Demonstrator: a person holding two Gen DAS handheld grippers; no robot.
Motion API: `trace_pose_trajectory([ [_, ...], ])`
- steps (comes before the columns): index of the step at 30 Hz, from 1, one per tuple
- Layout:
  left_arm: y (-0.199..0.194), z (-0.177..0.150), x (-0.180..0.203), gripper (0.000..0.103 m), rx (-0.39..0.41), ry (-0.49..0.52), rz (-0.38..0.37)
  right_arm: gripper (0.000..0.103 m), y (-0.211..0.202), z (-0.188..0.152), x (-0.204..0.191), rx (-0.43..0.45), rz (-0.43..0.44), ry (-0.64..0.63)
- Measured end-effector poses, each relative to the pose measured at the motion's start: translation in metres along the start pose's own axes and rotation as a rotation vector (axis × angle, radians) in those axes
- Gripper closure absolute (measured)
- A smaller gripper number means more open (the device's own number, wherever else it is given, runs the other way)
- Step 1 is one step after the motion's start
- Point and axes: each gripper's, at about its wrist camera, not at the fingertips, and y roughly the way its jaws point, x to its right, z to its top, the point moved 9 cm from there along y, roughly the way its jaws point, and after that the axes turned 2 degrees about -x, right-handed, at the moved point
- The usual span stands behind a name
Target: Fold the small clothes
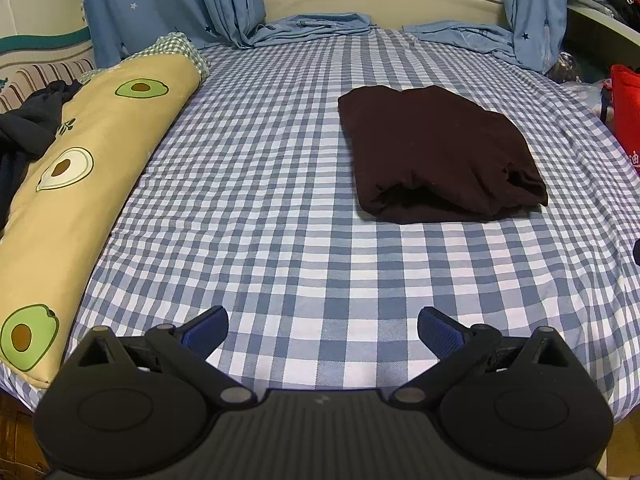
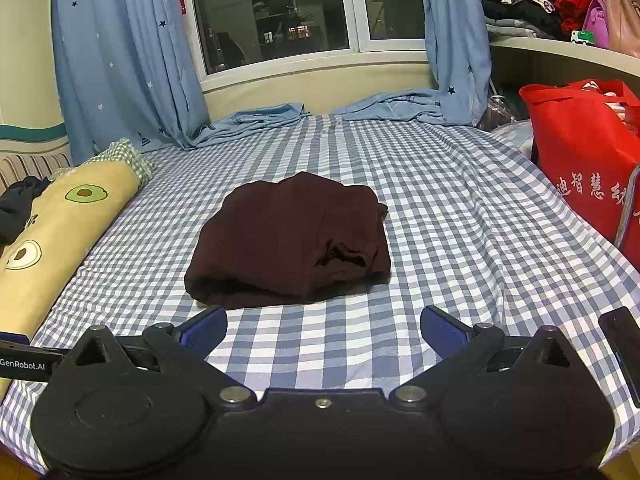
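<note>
A dark maroon garment [image 1: 436, 152] lies folded into a thick bundle on the blue checked bed sheet [image 1: 260, 200]. In the left wrist view it sits ahead and to the right of my left gripper [image 1: 322, 330], which is open and holds nothing. In the right wrist view the same garment [image 2: 292, 240] rests just beyond my right gripper [image 2: 323, 330], also open with nothing between its blue pads [image 2: 204, 330]. Neither gripper touches the cloth.
A long yellow avocado-print pillow [image 1: 72, 184] runs along the bed's left side, with dark clothes [image 1: 24, 128] beside it. Blue curtains [image 2: 120, 60] hang at the window behind. A red bag [image 2: 588, 152] stands at the bed's right edge. A dark flat object [image 2: 624, 344] lies at my right.
</note>
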Motion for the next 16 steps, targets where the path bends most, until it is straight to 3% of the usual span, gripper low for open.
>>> trace_pose_trajectory([
  [16, 0.0104, -0.0087, 0.0042, 0.001, -0.061, -0.042, -0.034, 0.001, 0.0048, -0.0026, 0.0031, -0.021, -0.005, 0.011],
])
